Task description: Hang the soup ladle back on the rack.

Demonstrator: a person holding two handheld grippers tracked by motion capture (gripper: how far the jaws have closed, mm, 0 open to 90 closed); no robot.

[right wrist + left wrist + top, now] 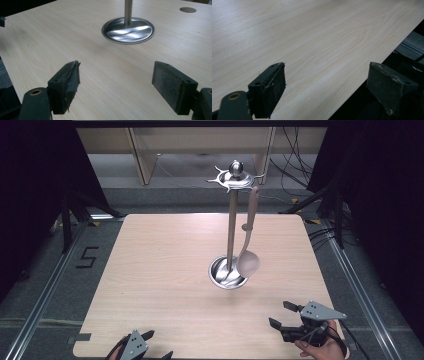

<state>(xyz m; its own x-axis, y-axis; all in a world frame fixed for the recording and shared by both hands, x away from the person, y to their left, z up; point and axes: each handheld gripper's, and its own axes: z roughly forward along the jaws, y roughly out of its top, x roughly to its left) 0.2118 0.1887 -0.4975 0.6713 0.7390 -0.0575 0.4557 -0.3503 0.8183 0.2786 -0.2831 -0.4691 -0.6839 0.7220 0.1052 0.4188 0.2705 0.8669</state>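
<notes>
1. Nearest the high view's camera, at the bottom edge, we see our two grippers: the left gripper [152, 345] at lower left and the right gripper [281, 314] at lower right, both over the near edge of the table [165, 270].
2. The table is the largest thing: a pale wood top filling the middle of the frame.
3. Next in size is the utensil stand [231, 220], right of centre. Its steel pole rises upright from a round dish base [128, 30] to a hooked crown in the upper middle.
4. A grey ladle [248, 255] hangs from that crown just right of the pole, its bowl above the right rim of the base.
5. In the left gripper view, we see the jaws spread wide with nothing between them.
6. In the right gripper view, our jaws also stand released and bare, facing the base in the upper middle, well apart from it.
</notes>
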